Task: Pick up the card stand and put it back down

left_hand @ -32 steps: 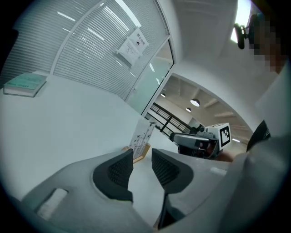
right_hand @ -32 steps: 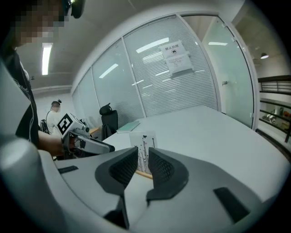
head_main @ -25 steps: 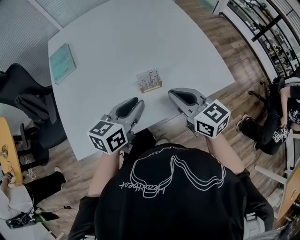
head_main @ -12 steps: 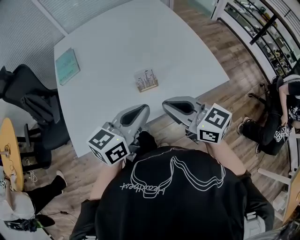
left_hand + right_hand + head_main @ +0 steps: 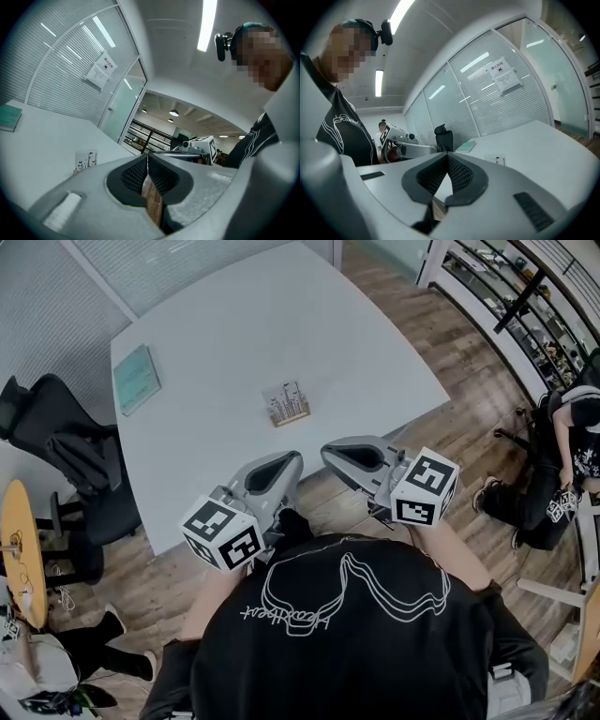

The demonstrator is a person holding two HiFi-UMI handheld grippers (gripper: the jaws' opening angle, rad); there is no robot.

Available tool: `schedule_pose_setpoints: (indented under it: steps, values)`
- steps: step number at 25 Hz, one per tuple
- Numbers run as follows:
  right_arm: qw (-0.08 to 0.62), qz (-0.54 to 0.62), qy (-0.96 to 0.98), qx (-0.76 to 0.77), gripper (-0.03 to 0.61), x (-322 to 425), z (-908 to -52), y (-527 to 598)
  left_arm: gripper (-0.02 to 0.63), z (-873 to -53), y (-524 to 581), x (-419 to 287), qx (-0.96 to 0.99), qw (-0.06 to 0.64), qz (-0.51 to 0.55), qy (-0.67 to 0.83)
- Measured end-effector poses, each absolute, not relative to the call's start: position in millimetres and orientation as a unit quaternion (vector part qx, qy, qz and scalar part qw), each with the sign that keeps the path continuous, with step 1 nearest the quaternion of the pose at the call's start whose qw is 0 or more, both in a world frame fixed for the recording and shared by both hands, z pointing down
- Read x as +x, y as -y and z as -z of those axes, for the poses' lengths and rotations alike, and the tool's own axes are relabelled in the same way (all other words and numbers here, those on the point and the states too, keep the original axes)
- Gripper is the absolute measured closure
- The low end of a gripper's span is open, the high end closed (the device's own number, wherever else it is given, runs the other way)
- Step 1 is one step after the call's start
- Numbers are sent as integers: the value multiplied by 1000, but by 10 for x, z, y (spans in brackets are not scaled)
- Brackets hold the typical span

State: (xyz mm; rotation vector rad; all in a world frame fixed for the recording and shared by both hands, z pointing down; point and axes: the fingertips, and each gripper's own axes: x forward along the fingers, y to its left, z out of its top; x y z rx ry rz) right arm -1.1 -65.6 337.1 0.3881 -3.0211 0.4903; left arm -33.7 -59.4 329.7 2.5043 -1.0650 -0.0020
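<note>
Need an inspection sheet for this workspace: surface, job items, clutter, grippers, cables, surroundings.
Surface: white table, mostly bare.
Job's things: card stand upright near the table's middle, nothing touching it.
Clutter: teal booklet lying flat by the left edge.
Grippers: left gripper and right gripper both shut, empty, at the near table edge, short of the stand.
Cables: nothing seen.
Surroundings: black office chair at left, seated person at right, wood floor.
</note>
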Motion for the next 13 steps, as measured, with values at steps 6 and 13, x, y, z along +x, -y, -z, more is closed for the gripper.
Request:
schedule_pose_setpoints:
  steps: [6, 13]
  values:
    - [30, -155, 980, 121, 571, 0, -3308, 647, 597, -3236, 544, -294, 901, 199, -4, 386]
    - [29, -158, 980, 114, 571, -32, -3361, 579, 597, -3281, 474, -334, 898, 199, 1, 392]
